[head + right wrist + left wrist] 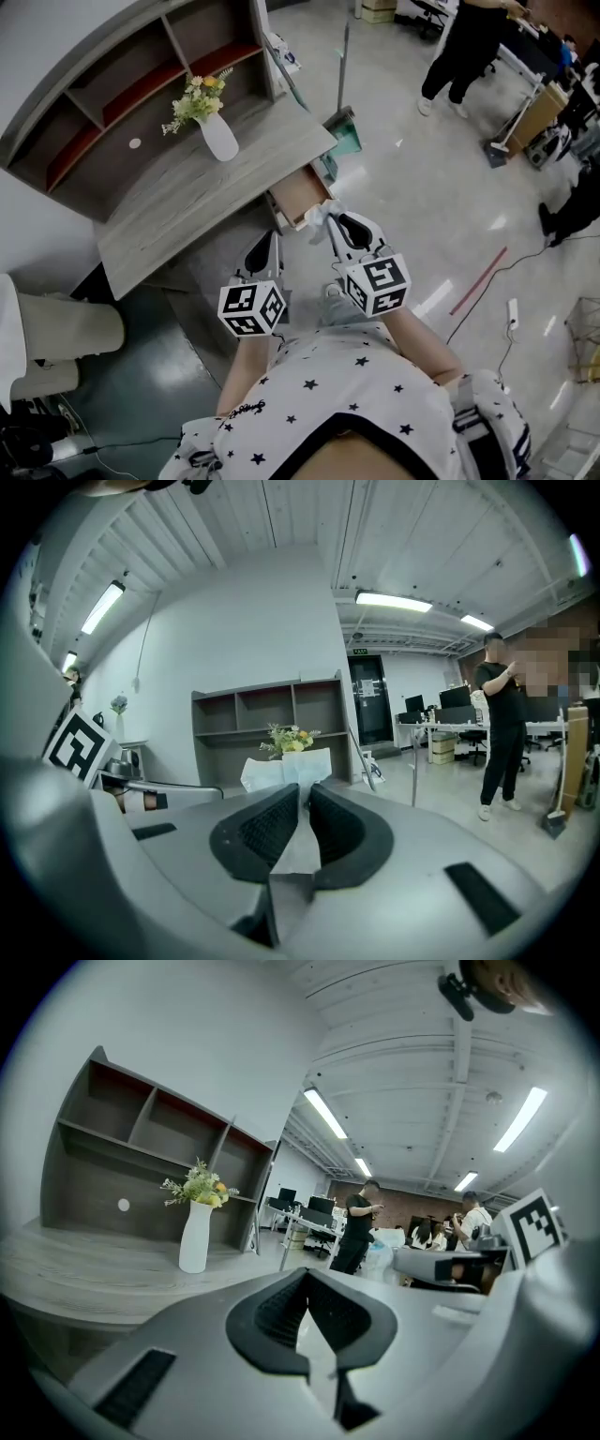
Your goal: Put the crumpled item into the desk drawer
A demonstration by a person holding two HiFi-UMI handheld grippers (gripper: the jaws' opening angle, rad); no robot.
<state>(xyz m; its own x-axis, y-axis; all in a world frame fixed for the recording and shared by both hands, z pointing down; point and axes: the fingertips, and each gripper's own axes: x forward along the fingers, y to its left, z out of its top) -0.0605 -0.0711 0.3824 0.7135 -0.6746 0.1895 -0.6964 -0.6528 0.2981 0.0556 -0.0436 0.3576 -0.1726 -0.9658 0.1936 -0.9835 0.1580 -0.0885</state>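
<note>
Right claw clenched on the white crumpled item, whose loose end fans out past the jaw tips. In the head view the item sits at the front corner of the open drawer, which projects from the table; contact with the drawer cannot be judged. Left claw is clenched tip to tip on nothing, held just beside the right claw. A white vase of flowers stands upright on the table.
</note>
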